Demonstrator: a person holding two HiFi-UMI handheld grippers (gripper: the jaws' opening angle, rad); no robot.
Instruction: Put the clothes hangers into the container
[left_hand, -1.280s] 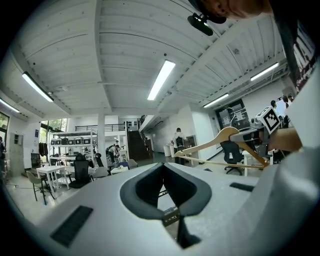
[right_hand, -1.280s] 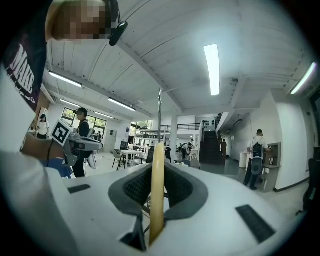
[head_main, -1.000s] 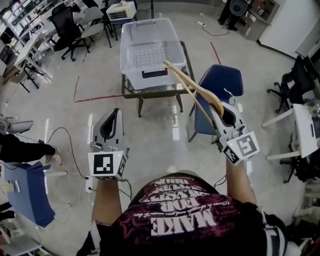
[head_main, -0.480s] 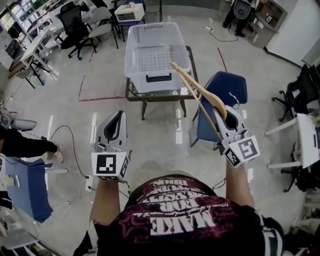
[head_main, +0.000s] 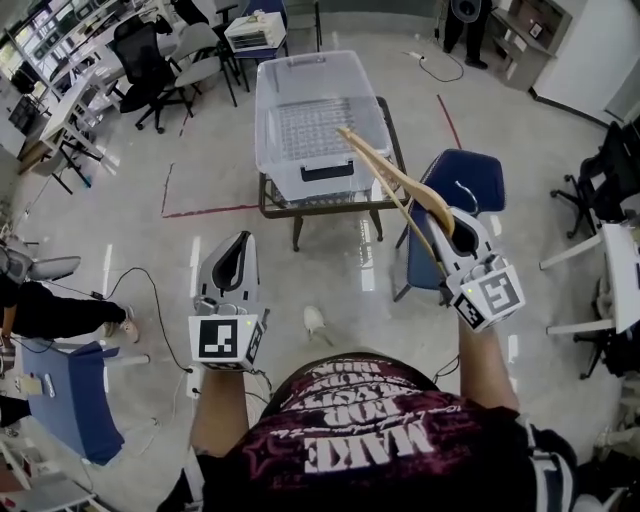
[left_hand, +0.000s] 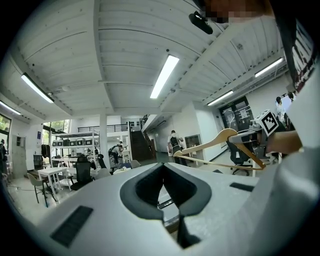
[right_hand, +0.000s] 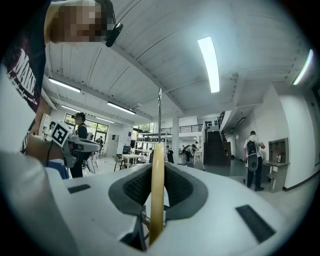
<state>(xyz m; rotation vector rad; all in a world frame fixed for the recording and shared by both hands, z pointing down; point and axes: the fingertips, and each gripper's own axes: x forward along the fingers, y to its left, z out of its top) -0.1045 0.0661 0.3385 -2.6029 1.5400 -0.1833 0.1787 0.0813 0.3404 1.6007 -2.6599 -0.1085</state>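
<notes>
Clear plastic container: open-topped, nothing visible inside. It sits on a low dark-framed counter, well ahead of the person.

Blue chair: just right of the counter, under the carrying arm.

Wooden hanger: held at one end and slanting forward and left. In the head view its far tip overlaps the container's near right corner.

Right claw: narrowed onto the hanger, which runs between the pads.

Left claw: jaws together, nothing between them, idle at the person's left.

Handling note, judged: the step is the carry to the container. Bring the hanger fully over the open top and level it along the long side, so that neither the arms nor the hook catches the rim. Lower it inside, then let go. The one-ended grip leaves the far tip free to swing, so slow travel is advisable.

View notes: the head view alone shows the container, counter and chair, and how far the hanger has to go. The right gripper view shows the hanger edge-on between the pads, confirming the grip. The left gripper view shows its own closed pads and, to the right, the hanger's full triangular outline.
</notes>
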